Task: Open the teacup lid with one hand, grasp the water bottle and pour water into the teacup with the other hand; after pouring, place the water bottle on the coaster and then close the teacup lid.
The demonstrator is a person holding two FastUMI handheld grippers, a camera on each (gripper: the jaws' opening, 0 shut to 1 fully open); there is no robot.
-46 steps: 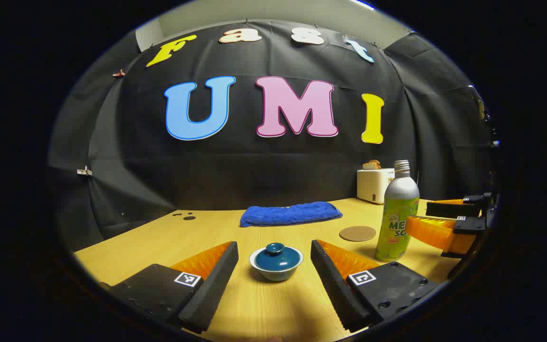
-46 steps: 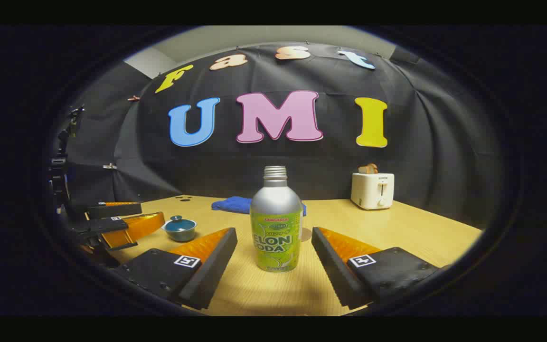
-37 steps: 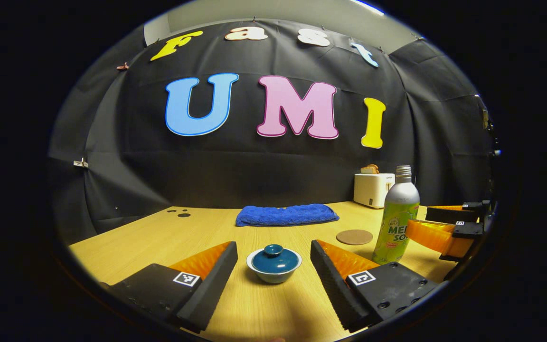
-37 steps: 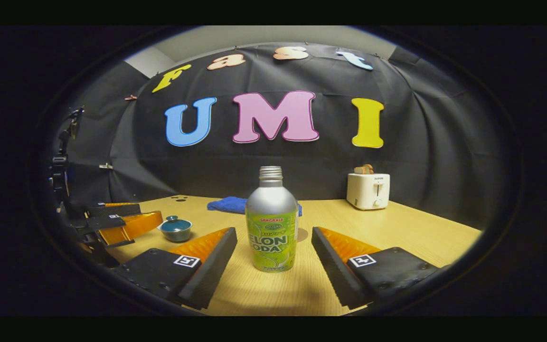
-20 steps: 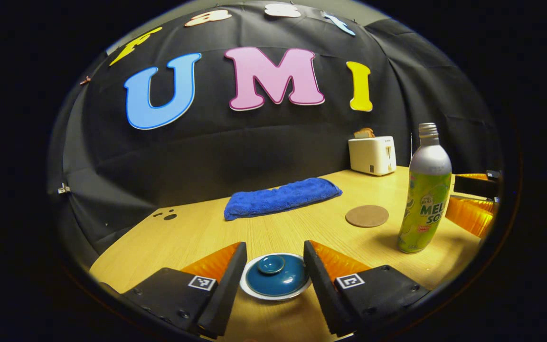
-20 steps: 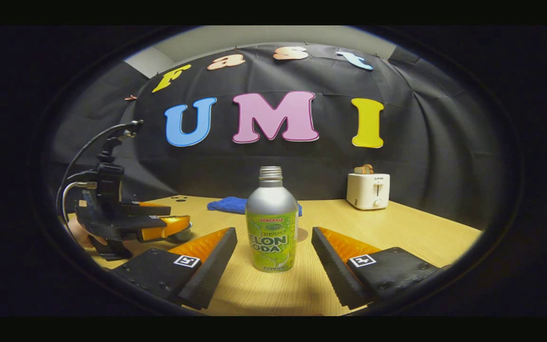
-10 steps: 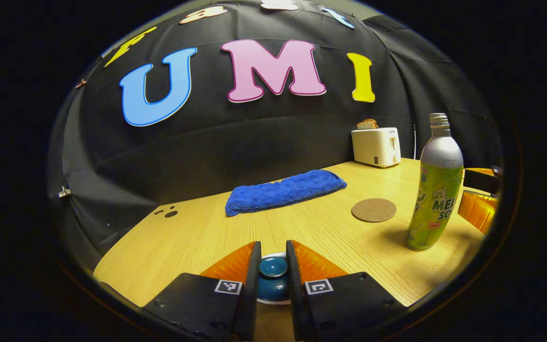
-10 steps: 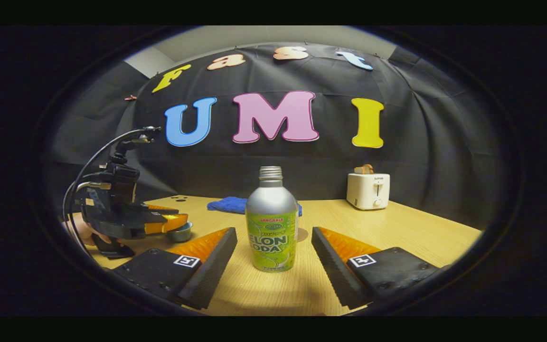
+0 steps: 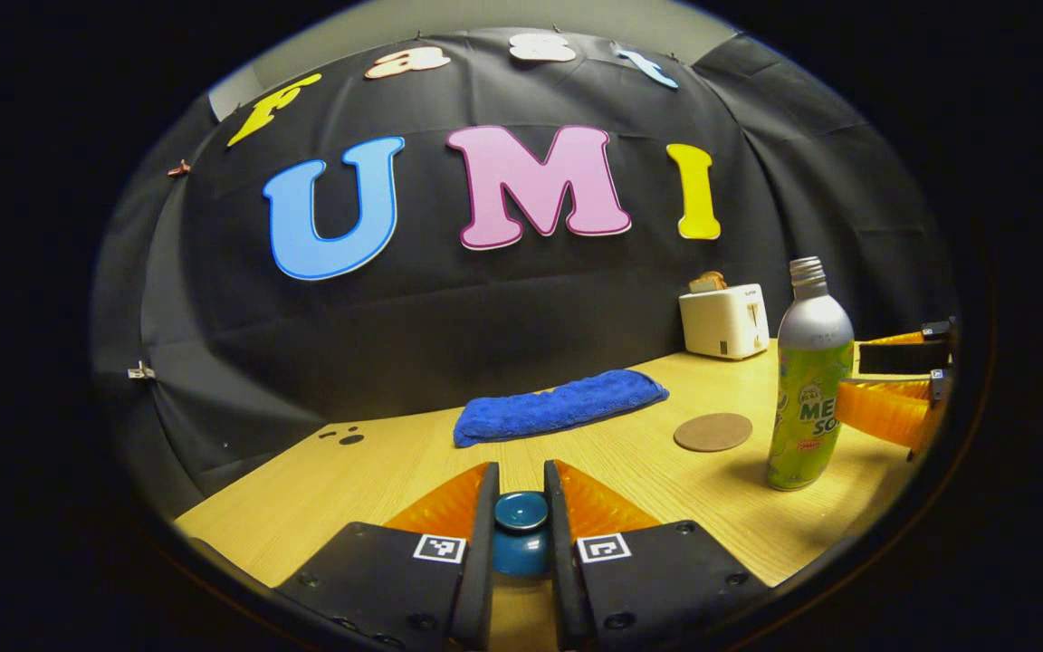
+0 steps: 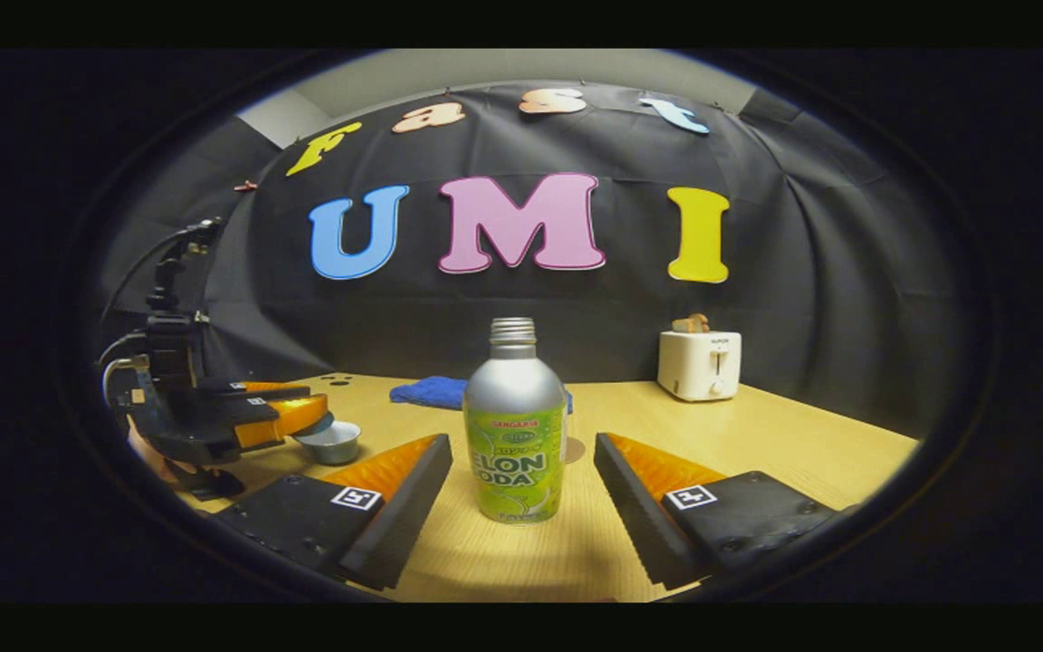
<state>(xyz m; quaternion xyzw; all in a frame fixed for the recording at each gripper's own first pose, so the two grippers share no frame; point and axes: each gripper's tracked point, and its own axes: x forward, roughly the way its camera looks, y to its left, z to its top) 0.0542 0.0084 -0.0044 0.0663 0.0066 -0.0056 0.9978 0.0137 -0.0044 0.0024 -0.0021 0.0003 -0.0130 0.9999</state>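
Up front, the pale wood table meets black cloth; left gripper fingers pinch the teacup lid, right gripper fingers spread wide around the water bottle.

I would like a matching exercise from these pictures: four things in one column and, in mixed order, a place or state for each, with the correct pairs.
Things:
1. teacup lid
2. water bottle
3. coaster
4. toaster

Places or states:
a. bare, flat on the table
b. clamped between the left gripper fingers
c. at the back, by the wall
d. upright between the open right gripper fingers

Pairs: 1-b, 2-d, 3-a, 4-c
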